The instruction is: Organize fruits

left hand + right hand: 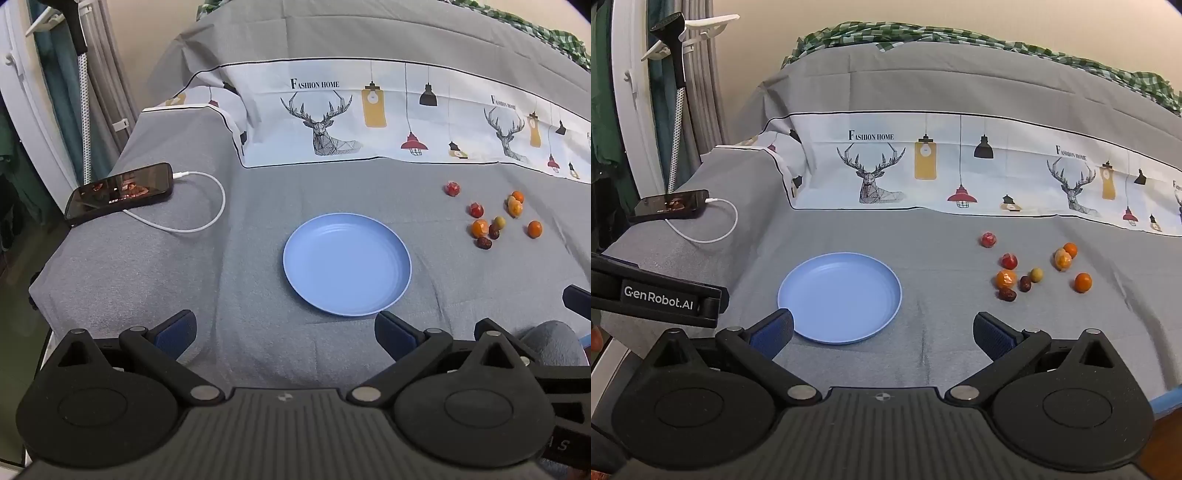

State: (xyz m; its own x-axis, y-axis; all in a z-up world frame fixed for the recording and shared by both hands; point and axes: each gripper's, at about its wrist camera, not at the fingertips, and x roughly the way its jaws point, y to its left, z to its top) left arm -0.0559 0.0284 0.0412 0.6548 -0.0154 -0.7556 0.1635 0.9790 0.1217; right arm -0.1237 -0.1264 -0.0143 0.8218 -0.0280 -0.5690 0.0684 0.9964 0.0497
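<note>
Nearest the cameras, both grippers hover low over the grey bed cover point(258, 206), fingers spread wide, nothing between them: left gripper point(284, 332), right gripper point(882, 328). Just beyond sits a blue plate point(347, 302), w/ nothing on it; its near rim lies close to the left gripper's right finger point(393, 334) and beside the right gripper's left finger point(774, 332). Bare cover btwn plate and fruits point(1030, 266), which lie scattered in a loose cluster to the right, well apart from the plate, several touching each other. Far left, near the bed edge, a phone point(120, 194) w/ white cable point(207, 218). Behind, a deer-print cloth band point(960, 166) runs across.
</note>
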